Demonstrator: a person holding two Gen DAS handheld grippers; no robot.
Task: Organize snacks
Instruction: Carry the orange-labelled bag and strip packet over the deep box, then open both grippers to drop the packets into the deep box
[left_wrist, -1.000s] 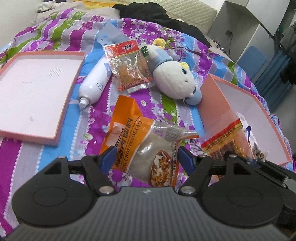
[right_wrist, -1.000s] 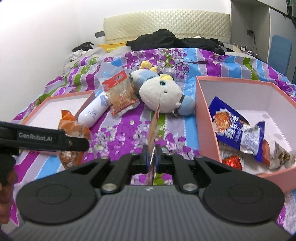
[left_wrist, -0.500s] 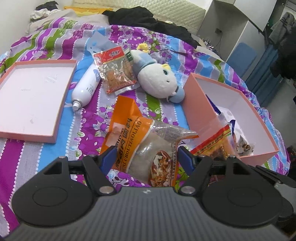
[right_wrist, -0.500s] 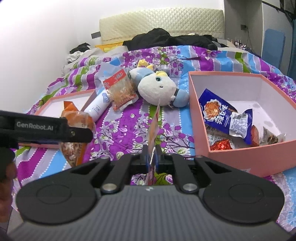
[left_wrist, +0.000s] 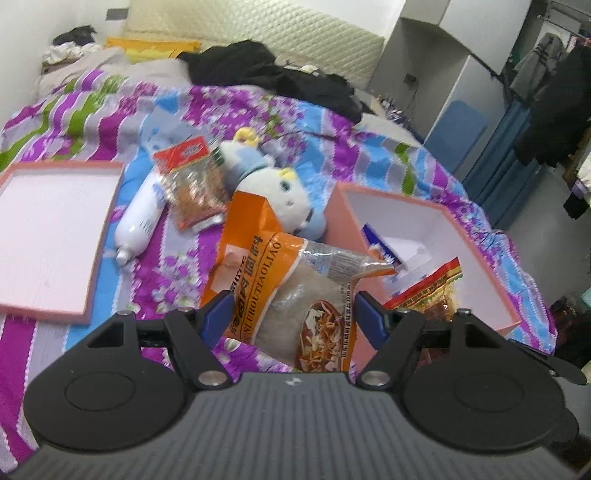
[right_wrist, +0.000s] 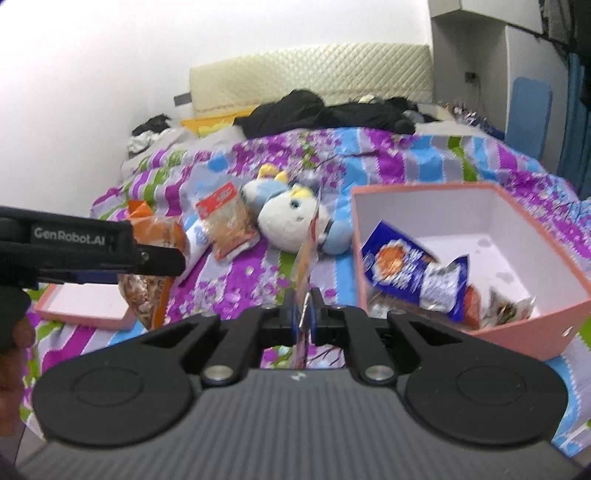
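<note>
Left gripper (left_wrist: 293, 314) is clamped on the fat orange seasoning bag (left_wrist: 284, 291) at frame center. Right gripper (right_wrist: 303, 308) pinches a thin snack packet (right_wrist: 308, 254) edge-on — pink box (right_wrist: 517, 317) sits lower right.

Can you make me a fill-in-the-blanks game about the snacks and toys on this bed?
1. The left gripper holds a big ____ snack bag.
2. The blue snack packet lies inside the pink ____.
3. The stuffed toy lies on the ____.
4. The right gripper is ____ on a thin packet.

Missing words: orange; box; bed; shut
</note>
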